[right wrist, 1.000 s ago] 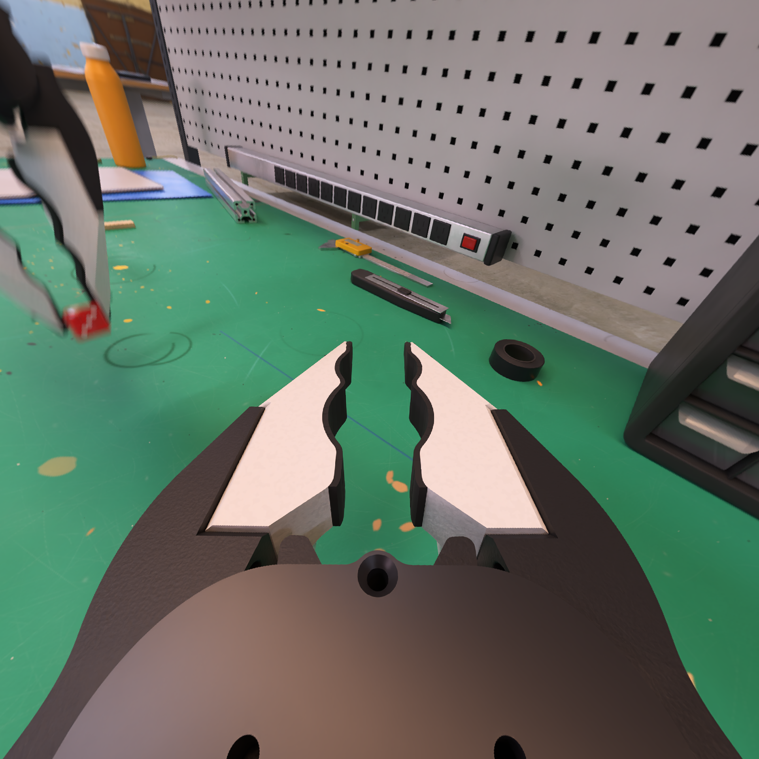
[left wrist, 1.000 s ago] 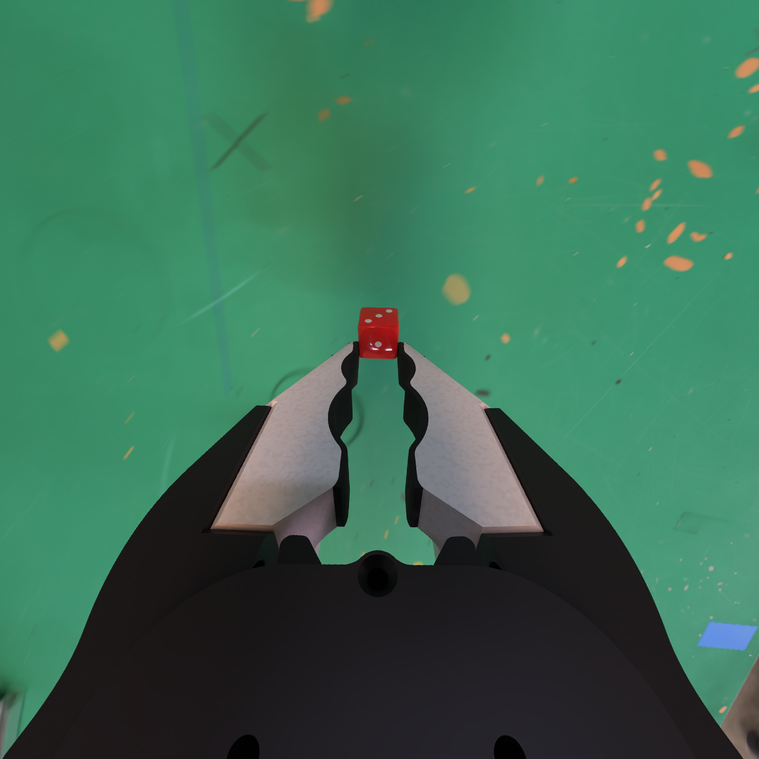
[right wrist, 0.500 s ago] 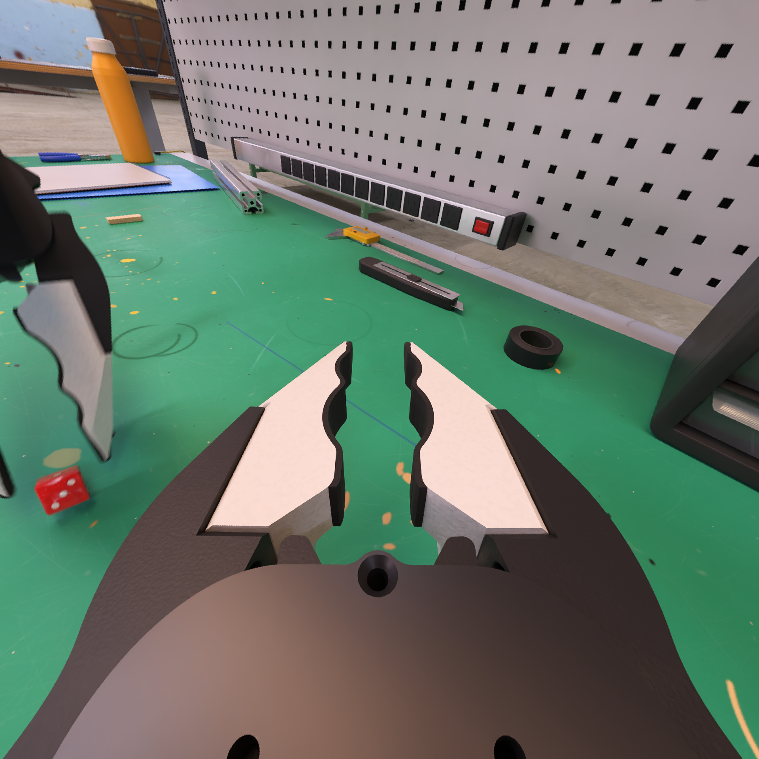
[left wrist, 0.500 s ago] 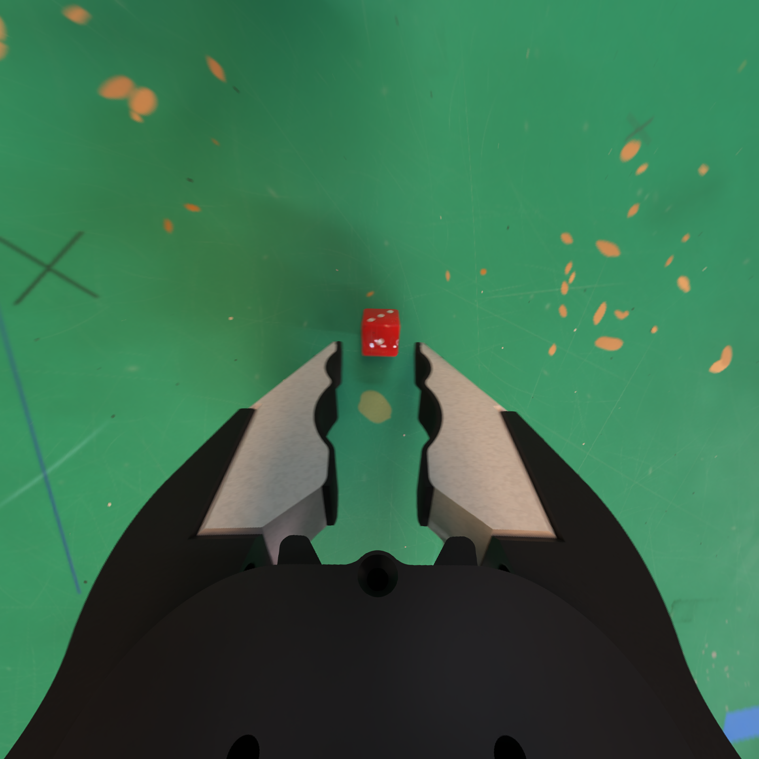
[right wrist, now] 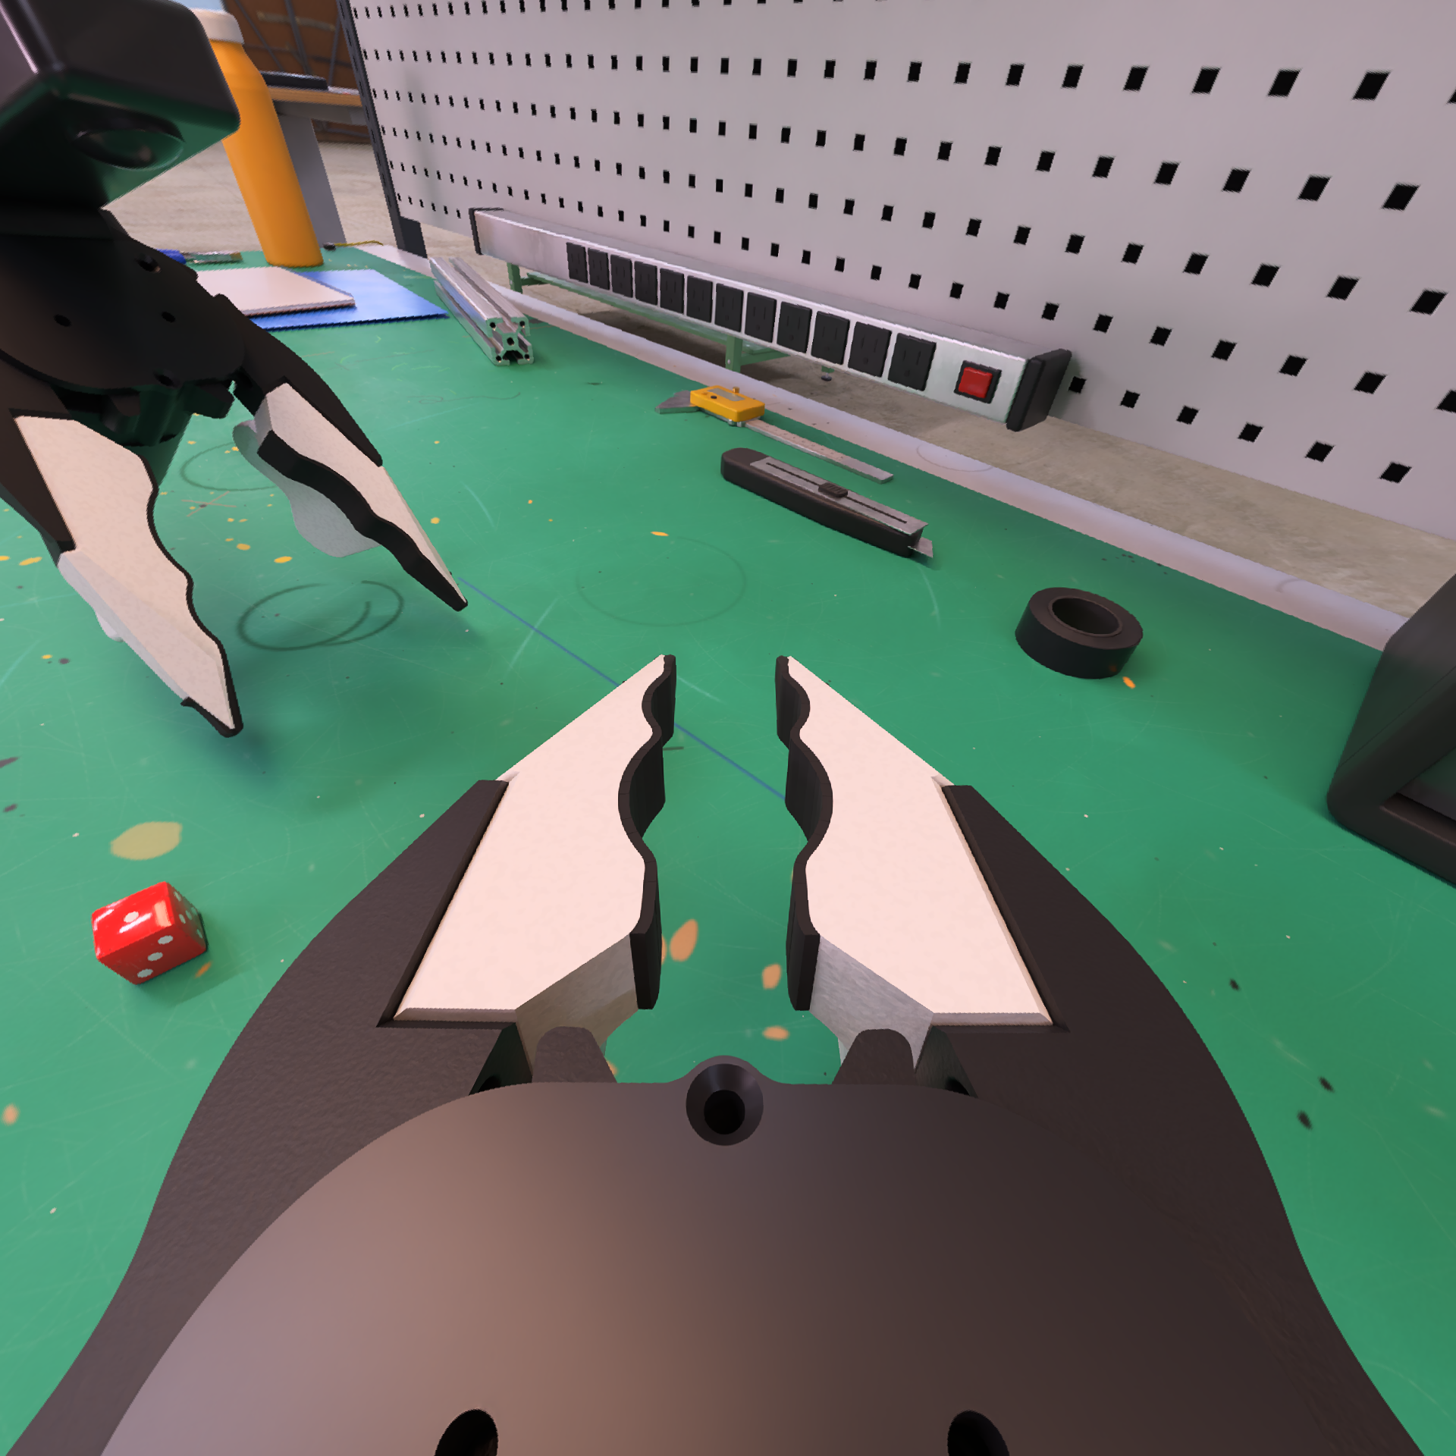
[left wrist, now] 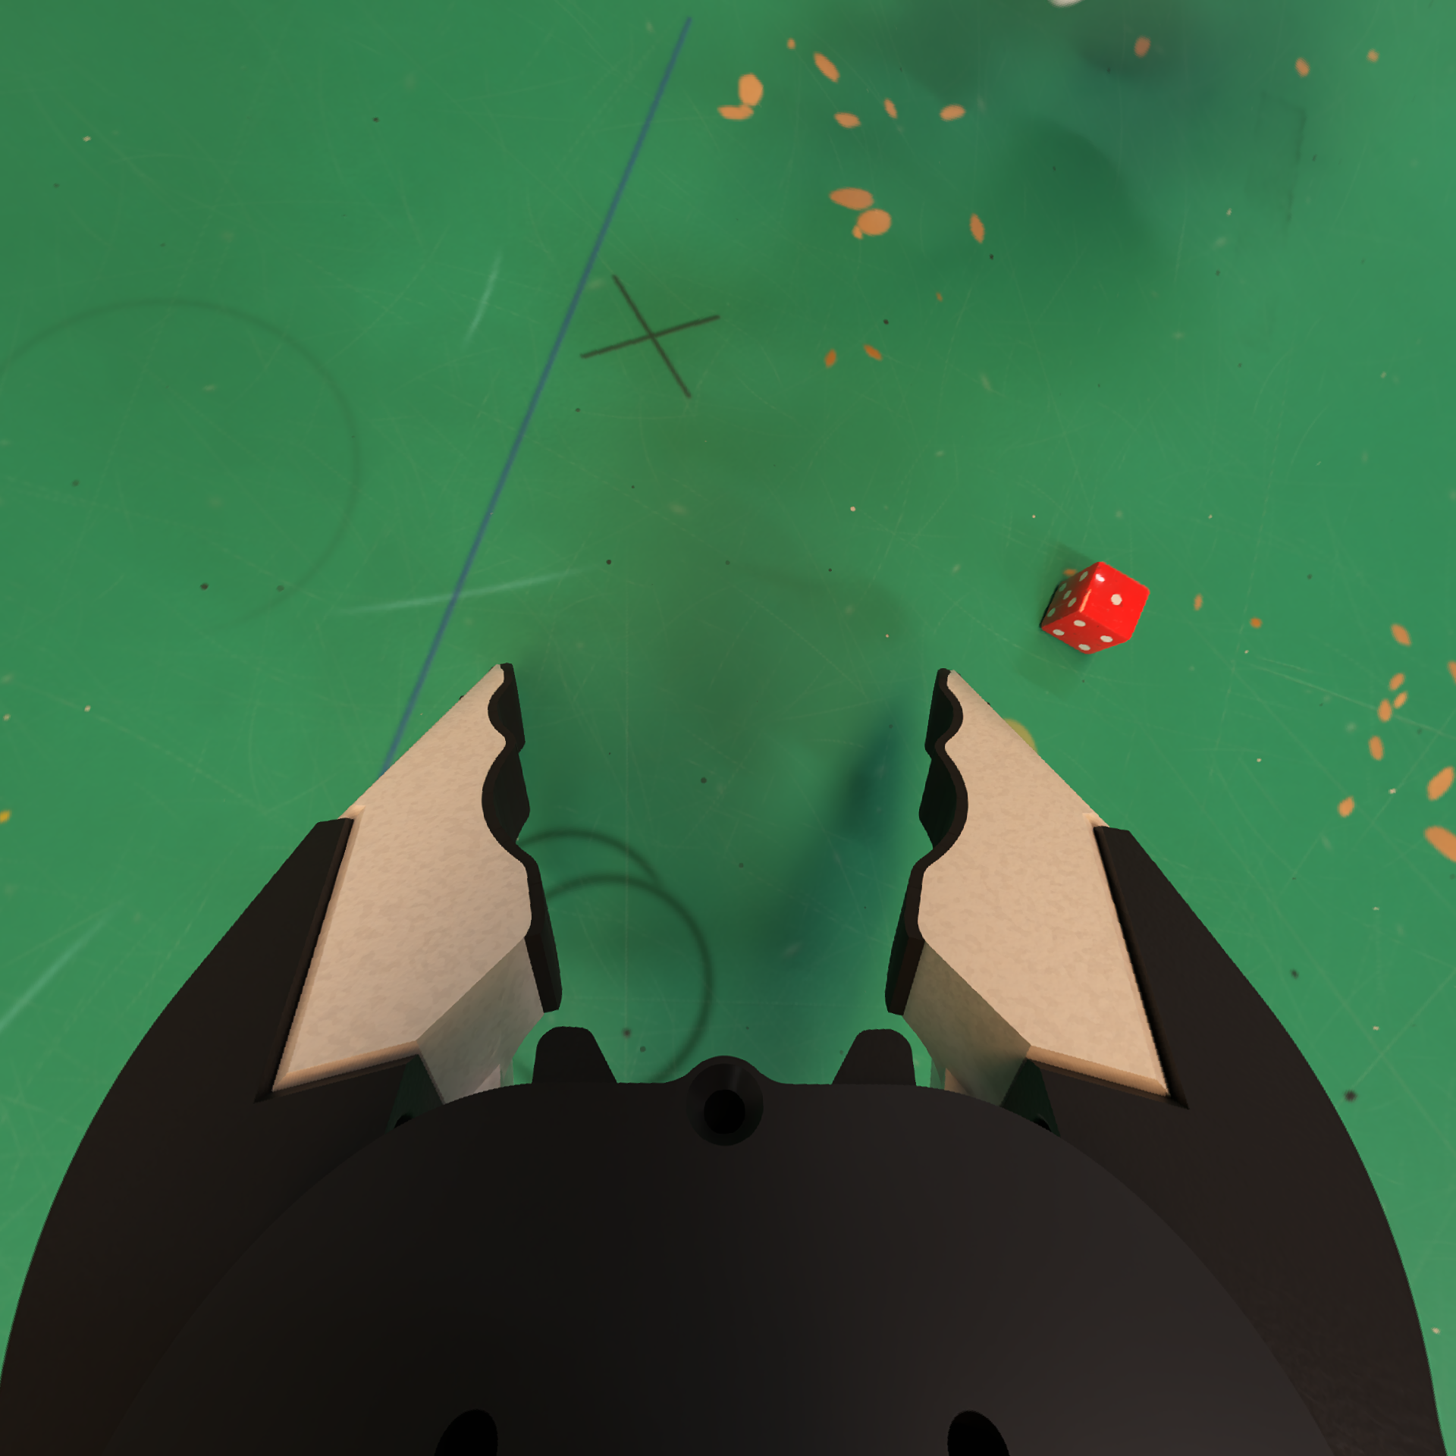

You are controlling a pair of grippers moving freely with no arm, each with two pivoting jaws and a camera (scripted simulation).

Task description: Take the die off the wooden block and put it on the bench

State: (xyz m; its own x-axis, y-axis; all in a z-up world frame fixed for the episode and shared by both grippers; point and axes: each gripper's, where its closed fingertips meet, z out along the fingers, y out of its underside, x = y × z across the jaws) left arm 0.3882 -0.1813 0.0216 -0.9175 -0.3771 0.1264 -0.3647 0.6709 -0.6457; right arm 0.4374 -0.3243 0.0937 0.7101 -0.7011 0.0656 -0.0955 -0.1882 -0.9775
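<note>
The red die (left wrist: pixel 1095 607) lies free on the green bench mat (left wrist: pixel 236 551), ahead and to the right of my left gripper (left wrist: pixel 725 670). That gripper is wide open, empty and raised above the mat. In the right wrist view the die (right wrist: pixel 148 932) rests on the mat at the lower left, with the left gripper (right wrist: pixel 343 666) hovering above and behind it. My right gripper (right wrist: pixel 725 658) is empty, its fingers a little apart, just above the mat. The wooden block is not in view.
A pegboard wall (right wrist: pixel 945 157) with a power strip (right wrist: pixel 772 315) runs along the back. A utility knife (right wrist: pixel 827 500), a yellow caliper (right wrist: pixel 725 402), a black tape roll (right wrist: pixel 1078 630), an aluminium bar (right wrist: pixel 484 311) and an orange bottle (right wrist: pixel 268 157) are there. A dark drawer cabinet (right wrist: pixel 1402 748) stands right.
My left gripper let go of the die, opened wide and moved up and away to the left. The die now lies on the mat. My right gripper's jaws have not changed.
</note>
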